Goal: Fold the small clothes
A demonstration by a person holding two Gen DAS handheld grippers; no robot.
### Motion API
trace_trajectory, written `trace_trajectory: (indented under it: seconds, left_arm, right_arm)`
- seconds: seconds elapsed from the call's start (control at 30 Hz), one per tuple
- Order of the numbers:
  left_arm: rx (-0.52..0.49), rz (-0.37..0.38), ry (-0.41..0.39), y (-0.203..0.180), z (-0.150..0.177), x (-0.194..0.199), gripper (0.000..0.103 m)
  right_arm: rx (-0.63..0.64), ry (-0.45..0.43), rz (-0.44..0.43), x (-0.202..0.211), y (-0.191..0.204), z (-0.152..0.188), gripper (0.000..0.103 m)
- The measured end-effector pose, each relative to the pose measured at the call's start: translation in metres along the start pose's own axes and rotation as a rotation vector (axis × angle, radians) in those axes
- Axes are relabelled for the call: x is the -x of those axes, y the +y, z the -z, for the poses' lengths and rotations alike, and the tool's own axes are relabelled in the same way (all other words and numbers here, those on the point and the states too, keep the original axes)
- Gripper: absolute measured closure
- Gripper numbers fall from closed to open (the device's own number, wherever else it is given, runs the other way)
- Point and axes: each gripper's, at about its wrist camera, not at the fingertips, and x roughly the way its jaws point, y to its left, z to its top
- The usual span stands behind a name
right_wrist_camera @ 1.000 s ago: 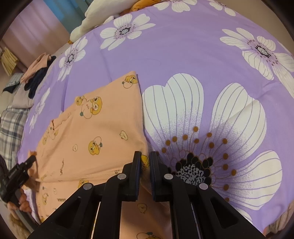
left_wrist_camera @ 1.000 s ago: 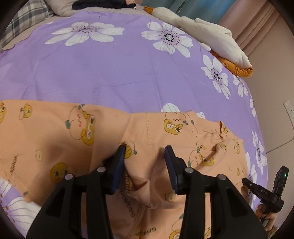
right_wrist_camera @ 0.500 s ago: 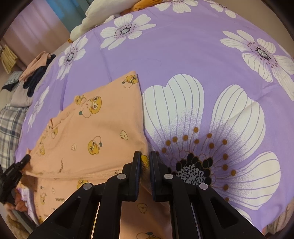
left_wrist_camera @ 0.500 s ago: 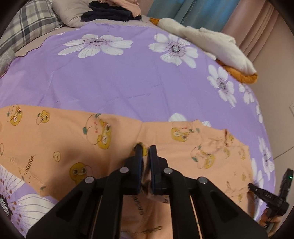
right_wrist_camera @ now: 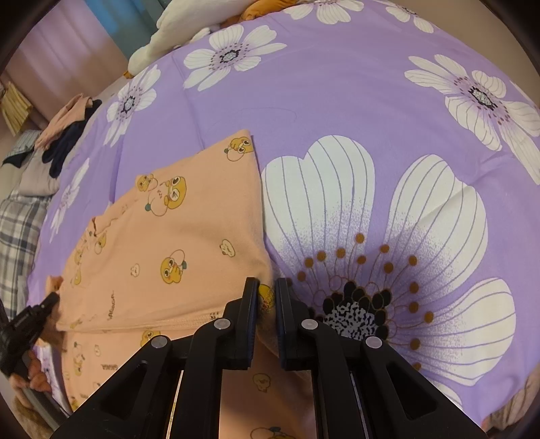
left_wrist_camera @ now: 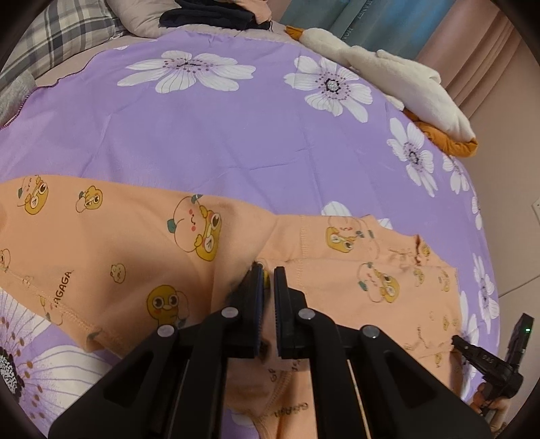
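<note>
1. Left gripper (left_wrist_camera: 266, 273): jaws nearly closed, pinching a fold of the orange printed garment (left_wrist_camera: 128, 256), which lies across the near part of the purple floral bedsheet (left_wrist_camera: 236, 135). Judged best practice: lift both pinches together, keeping the cloth taut.
2. Right gripper (right_wrist_camera: 266, 287): jaws nearly closed on the garment's near right corner. It points low along the sheet; carrying over evenly should align the edges.
3. Unfolded clothes (left_wrist_camera: 216, 15) wait far left.
</note>
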Motion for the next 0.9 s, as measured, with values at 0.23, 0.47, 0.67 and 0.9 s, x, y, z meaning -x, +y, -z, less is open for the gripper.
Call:
trace_trajectory:
  seconds: [0.23, 0.47, 0.67, 0.9]
  left_arm:
    - [0.026, 0.042, 0.050, 0.005, 0.001, 0.002, 0.088]
    - [0.042, 0.052, 0.092, 0.008, 0.010, -0.005, 0.083]
    - [0.028, 0.024, 0.075, 0.009, 0.019, -0.012, 0.083]
    - [0.039, 0.012, 0.064, 0.012, 0.022, -0.016, 0.083]
  right_arm:
    - [0.002, 0.001, -0.001, 0.000, 0.000, 0.000, 0.096]
    - [0.001, 0.002, -0.004, -0.001, -0.001, 0.000, 0.096]
    - [0.001, -0.001, -0.007, -0.002, -0.003, 0.000, 0.096]
    - [0.022, -0.003, 0.025, -0.001, 0.003, 0.001, 0.096]
